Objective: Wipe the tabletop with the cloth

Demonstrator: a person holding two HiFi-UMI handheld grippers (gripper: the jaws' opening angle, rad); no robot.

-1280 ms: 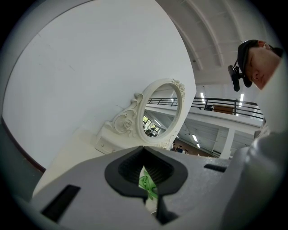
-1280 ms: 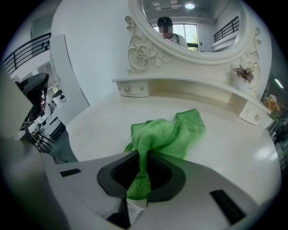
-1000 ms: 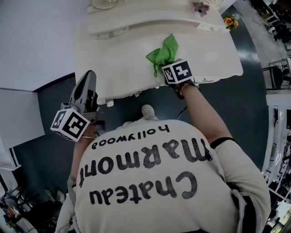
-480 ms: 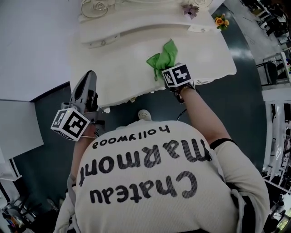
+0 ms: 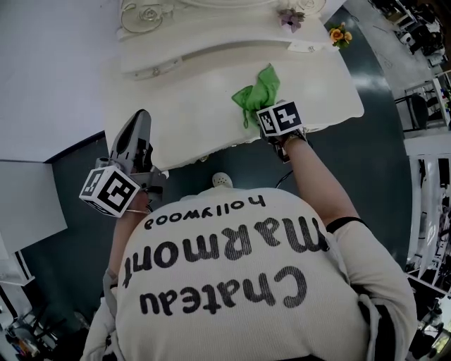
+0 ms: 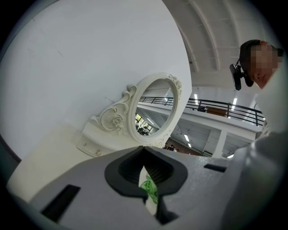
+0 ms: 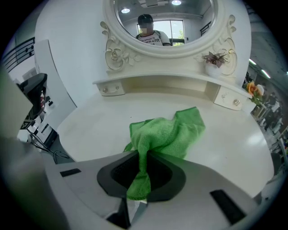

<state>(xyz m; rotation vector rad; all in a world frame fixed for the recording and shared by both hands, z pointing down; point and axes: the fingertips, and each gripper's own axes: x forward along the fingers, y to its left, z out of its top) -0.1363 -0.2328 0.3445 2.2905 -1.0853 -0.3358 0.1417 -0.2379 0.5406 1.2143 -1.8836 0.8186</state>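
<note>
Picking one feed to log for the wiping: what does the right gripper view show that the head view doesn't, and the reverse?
Right gripper view only: the right gripper, jaws shut on the green cloth, and the mirror glass. Head view only: the left gripper, away from the cloth, and the person's shirt. Both: the cloth lying on the white tabletop.

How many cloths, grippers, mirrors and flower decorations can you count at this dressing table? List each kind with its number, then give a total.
Green cloth: 1
Grippers: 2 (left gripper, right gripper)
Mirror: 1
Flower decorations: 2 (purple flower, orange flowers)
Total: 6
</note>
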